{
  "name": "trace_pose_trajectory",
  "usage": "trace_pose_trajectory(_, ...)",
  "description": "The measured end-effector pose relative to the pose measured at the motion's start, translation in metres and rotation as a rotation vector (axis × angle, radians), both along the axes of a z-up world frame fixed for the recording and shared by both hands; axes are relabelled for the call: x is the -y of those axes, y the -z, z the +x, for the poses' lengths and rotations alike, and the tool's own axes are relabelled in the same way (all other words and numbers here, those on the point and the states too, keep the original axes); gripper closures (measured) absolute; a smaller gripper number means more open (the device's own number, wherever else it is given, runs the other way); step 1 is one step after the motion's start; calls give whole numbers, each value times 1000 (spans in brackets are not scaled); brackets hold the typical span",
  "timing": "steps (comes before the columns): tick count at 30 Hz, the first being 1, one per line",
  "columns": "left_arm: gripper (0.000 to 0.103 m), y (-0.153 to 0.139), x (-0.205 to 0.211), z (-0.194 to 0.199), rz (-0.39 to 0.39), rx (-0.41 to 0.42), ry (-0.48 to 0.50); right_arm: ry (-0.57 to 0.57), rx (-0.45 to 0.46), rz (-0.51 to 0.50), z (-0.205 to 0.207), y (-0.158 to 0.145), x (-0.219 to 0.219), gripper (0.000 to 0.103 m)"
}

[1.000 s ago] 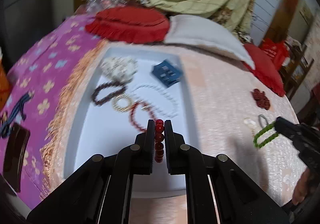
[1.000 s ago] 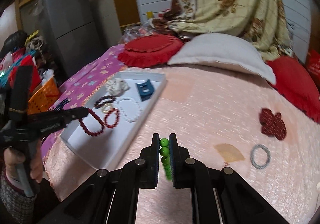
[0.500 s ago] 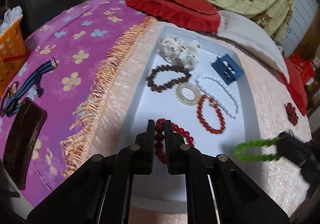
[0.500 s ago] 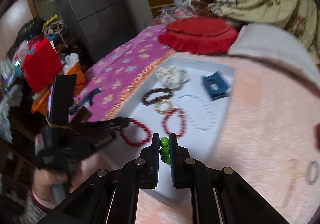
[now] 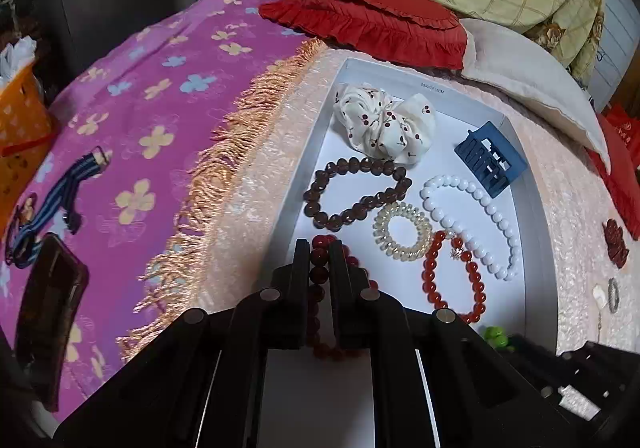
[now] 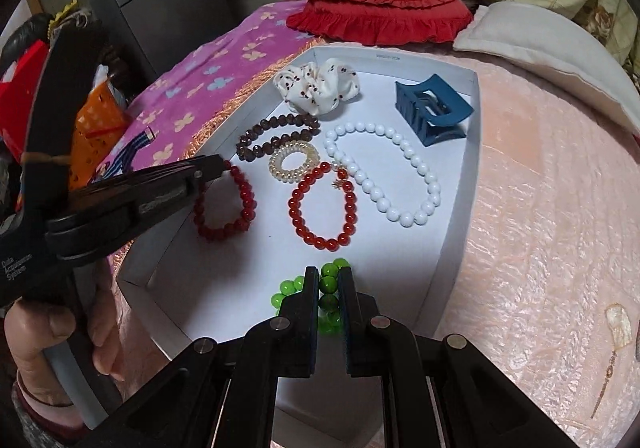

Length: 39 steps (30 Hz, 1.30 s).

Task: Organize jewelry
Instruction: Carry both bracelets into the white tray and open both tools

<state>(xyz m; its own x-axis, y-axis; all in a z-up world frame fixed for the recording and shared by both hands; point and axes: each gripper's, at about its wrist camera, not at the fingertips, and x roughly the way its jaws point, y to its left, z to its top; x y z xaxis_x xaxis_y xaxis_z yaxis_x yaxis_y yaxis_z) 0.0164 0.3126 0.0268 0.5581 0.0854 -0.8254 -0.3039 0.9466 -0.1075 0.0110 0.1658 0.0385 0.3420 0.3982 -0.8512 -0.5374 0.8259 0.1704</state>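
Note:
A white tray [image 5: 516, 308] [image 6: 260, 260] lies on the pink bed cover. My left gripper [image 5: 319, 248] [image 6: 218, 168] is shut on a dark red bead bracelet [image 5: 318, 274] [image 6: 224, 204], which hangs onto the tray floor by the left wall. My right gripper [image 6: 328, 280] is shut on a green bead bracelet [image 6: 328, 284] [image 5: 496, 336] low over the tray's near end. Farther back in the tray lie a brown bracelet [image 6: 276, 136], a spiral hair tie [image 6: 280, 168], a bright red bracelet [image 6: 296, 208], a white bead string [image 6: 400, 176], a blue claw clip [image 6: 428, 112] and a scrunchie [image 6: 316, 84].
A red cushion [image 5: 360, 16] and a white pillow [image 5: 532, 76] lie behind the tray. Left of it is a purple flowered blanket [image 5: 160, 88] with a dark flat object [image 5: 48, 308]. Small pieces [image 5: 616, 244] sit on the pink cover at the right. A hand [image 6: 40, 332] holds the left gripper.
Both grippers have come down over the tray. The green bracelet travelled from above the pink cover into the tray's near end. The dark red bracelet sank toward the tray floor.

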Motion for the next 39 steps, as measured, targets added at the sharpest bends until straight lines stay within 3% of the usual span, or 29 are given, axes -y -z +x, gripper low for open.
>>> trace_pose_trajectory(11,94,-15,-6,-11,-92,69,32,-5,-3,-14,27,5,-28,94)
trace_pose_trajectory(14,89,-20,-10,-17,-111,99,25,9,-13,-19,34,6,-27,94)
trace_pose_trajectory(18,85,-24,-11,-22,-93,115,14,19,-37,13,29,2,-18,94)
trace_pose_trajectory(23,85,-27,-9,-26,-93,132,23,-13,28,-56,3,-4,-8,94)
trace_pose_trajectory(26,85,-29,-8,-30,-74,143,19,-36,49,-78,-8,-4,-5,85)
trace_pose_trajectory(31,85,-31,-12,-35,-76,156,1,-48,65,-122,-12,5,-7,85)
trace_pose_trajectory(39,84,-32,-32,-41,-114,177,-68,-106,42,-138,-1,14,-52,85)
